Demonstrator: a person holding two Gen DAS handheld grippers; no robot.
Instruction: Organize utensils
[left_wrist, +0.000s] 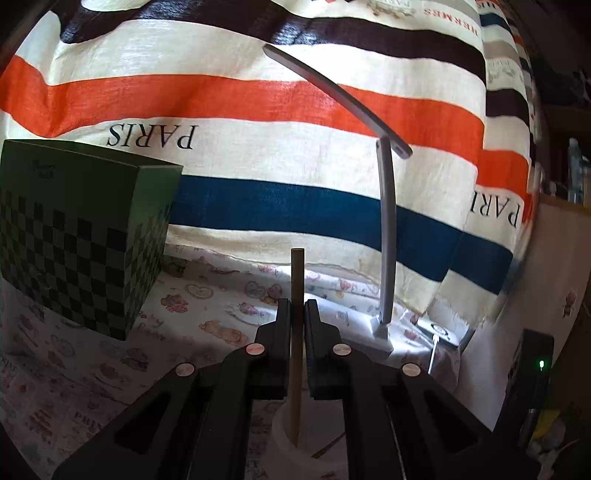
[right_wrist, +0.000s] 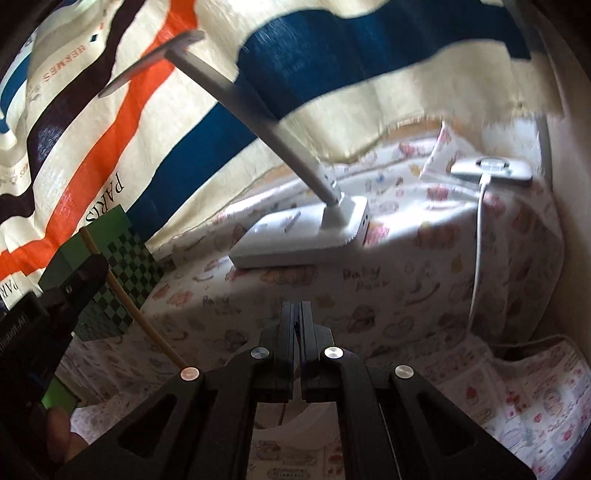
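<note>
My left gripper (left_wrist: 296, 306) is shut on a wooden chopstick (left_wrist: 296, 273) that stands upright. The stick's lower end reaches into a white round holder (left_wrist: 282, 439) just under the jaws. A second thin stick (left_wrist: 327, 448) leans inside that holder. In the right wrist view the left gripper (right_wrist: 94, 264) shows at the left edge, with the chopstick (right_wrist: 147, 325) slanting down from it. My right gripper (right_wrist: 296, 306) is shut with nothing seen between its fingers. It hovers above the holder's white rim (right_wrist: 295, 417).
A green checkered box (left_wrist: 81, 236) stands at the left on the patterned tablecloth (left_wrist: 207, 295). A white desk lamp (right_wrist: 303, 236) stands at the back, with a white charging pad and cable (right_wrist: 491, 168) to its right. A striped cloth (left_wrist: 258, 99) hangs behind them.
</note>
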